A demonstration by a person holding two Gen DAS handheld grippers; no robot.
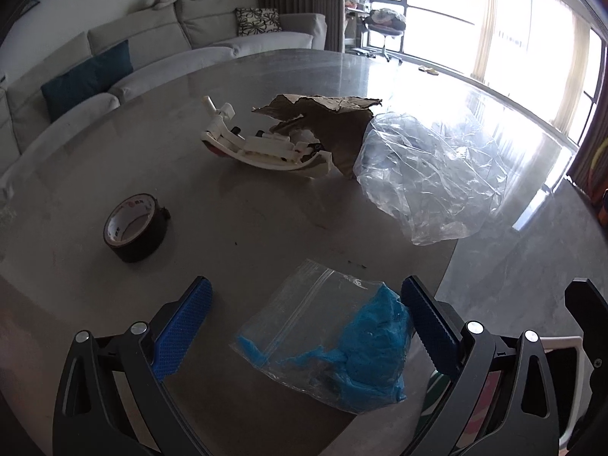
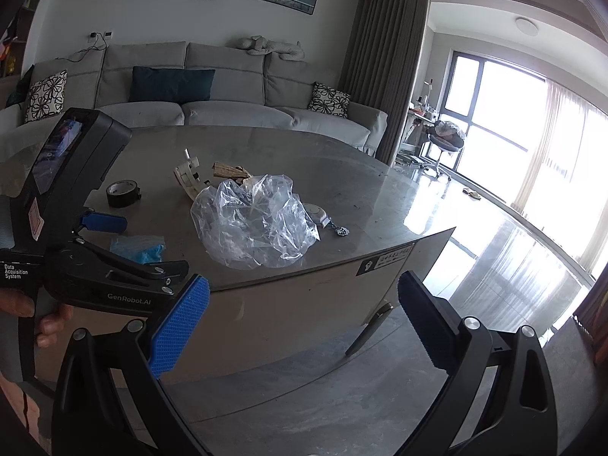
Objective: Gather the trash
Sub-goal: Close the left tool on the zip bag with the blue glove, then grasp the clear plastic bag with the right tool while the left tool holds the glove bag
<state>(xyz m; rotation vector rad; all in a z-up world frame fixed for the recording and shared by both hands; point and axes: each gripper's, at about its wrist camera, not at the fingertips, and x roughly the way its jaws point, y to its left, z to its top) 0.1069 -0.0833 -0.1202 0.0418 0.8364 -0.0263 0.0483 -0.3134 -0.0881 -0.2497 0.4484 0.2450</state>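
Approaching first pickup: left hand-held gripper (image 1: 306, 296) spread wide over clear zip bag of blue material (image 1: 330, 338) at lower centre on grey table (image 1: 228, 212), right hand-held gripper (image 2: 304, 296) likewise apart, empty; next, probably lowering and closing.

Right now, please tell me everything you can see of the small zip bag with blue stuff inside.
The zip bag is small, clear plastic, with a zip strip across it near one end. Crumpled blue material fills its lower part; what it is cannot be told. It lies flat on the table, near the edge, between the open fingers of the left gripper. Whether the right-hand finger touches it is unclear. It lies apart from the tape roll and the big clear bag.
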